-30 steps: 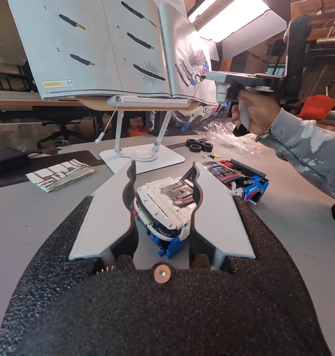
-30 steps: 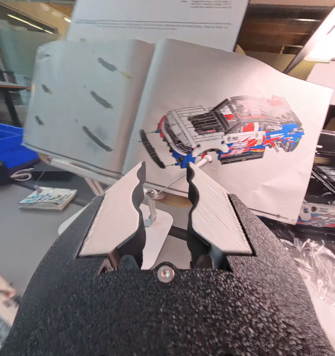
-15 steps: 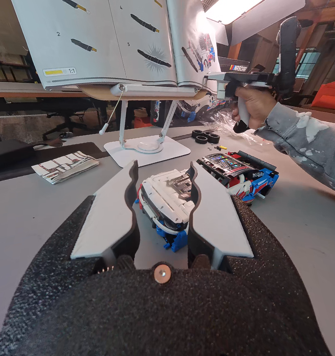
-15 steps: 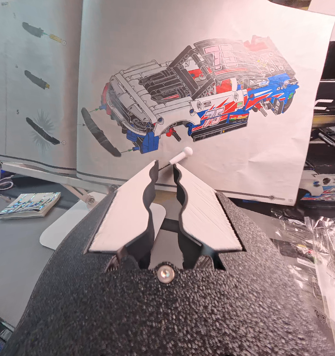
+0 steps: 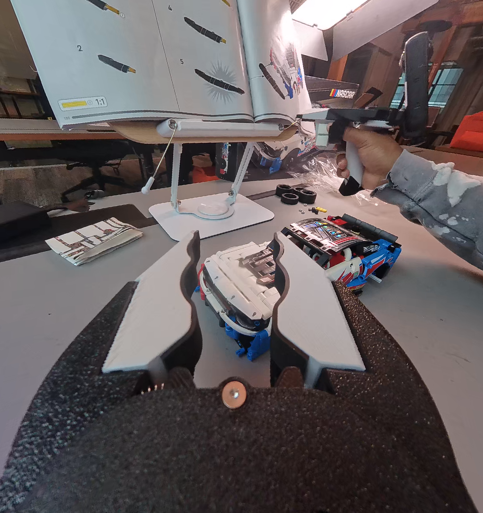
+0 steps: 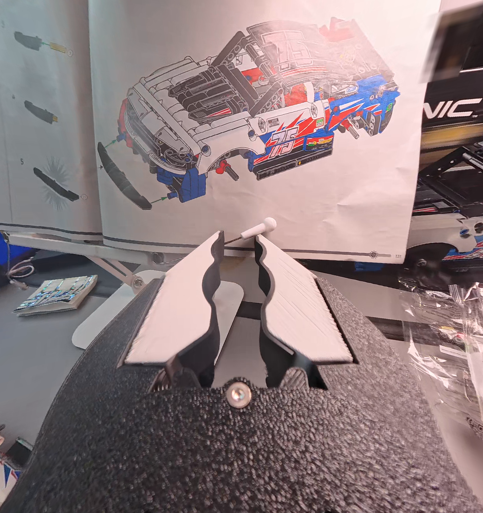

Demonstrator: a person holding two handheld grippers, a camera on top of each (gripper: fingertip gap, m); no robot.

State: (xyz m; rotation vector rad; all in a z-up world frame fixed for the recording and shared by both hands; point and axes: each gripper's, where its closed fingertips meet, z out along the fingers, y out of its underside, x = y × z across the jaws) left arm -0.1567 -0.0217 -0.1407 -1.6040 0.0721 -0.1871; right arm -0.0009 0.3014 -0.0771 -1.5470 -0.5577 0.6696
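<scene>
Left wrist view shows the left gripper (image 5: pixel 236 244) spread wide over the white-nosed toy car (image 5: pixel 243 288) at frame centre on the bare grey table (image 5: pixel 54 305), while the right gripper (image 6: pixel 239 240), fingers slightly parted, flanks the book stand's white-tipped page clip (image 6: pixel 258 231).

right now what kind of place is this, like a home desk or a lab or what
Probably a workshop or lab bench used for building a brick model. An instruction booklet stands open on a white book stand, a half-built toy car sits on the grey table, and office chairs and timber beams show behind.
</scene>
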